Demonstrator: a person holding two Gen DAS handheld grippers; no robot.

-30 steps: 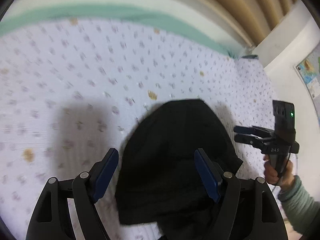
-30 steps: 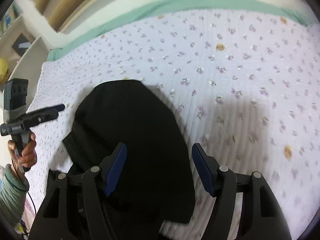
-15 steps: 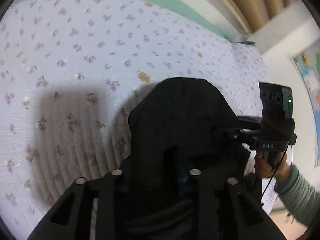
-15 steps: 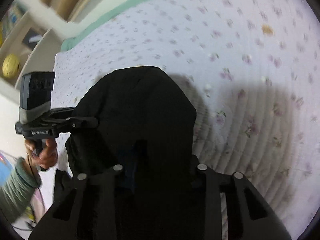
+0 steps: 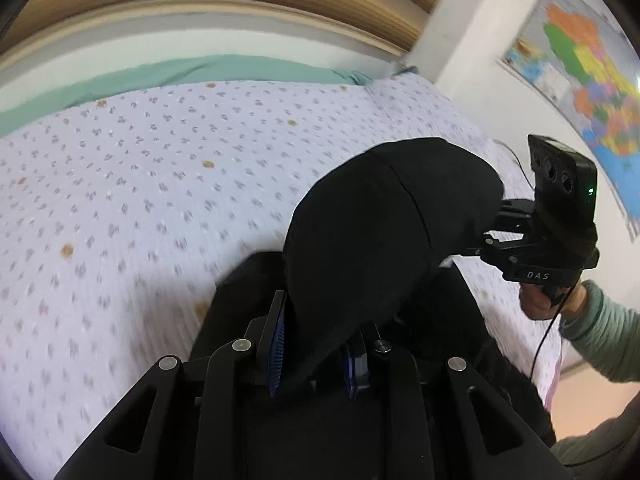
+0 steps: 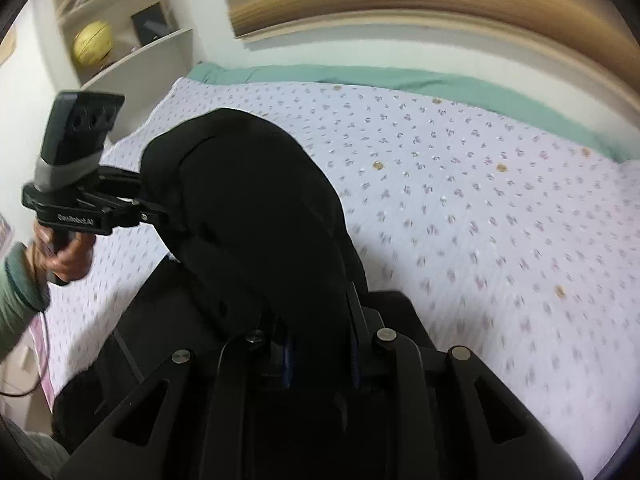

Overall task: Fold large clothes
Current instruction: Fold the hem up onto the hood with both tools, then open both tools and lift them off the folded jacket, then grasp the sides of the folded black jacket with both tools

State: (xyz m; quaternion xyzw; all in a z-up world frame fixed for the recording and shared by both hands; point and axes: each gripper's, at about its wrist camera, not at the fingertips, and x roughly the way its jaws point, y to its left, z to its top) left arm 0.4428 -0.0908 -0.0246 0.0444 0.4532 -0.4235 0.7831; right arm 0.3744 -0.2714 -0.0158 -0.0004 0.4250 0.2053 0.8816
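A black garment [image 5: 384, 232] hangs between both grippers, lifted above the bed. My left gripper [image 5: 316, 344] is shut on one edge of it, blue pads pinching the cloth. My right gripper [image 6: 320, 352] is shut on the other edge of the same garment [image 6: 256, 208]. The right gripper also shows in the left wrist view [image 5: 492, 236] with its tips buried in the cloth. The left gripper shows in the right wrist view [image 6: 152, 212] the same way. The rest of the garment drapes down in dark folds below the fingers.
The bed has a white floral quilt [image 5: 140, 200] with a green sheet edge [image 5: 200, 68] at the far side. A wall map [image 5: 588, 72] hangs at the right. White shelves [image 6: 120, 40] with a yellow ball [image 6: 93, 42] stand at the left.
Both grippers closed on the black garment and lifted it off the quilt. The views tilted up, showing the headboard and walls.
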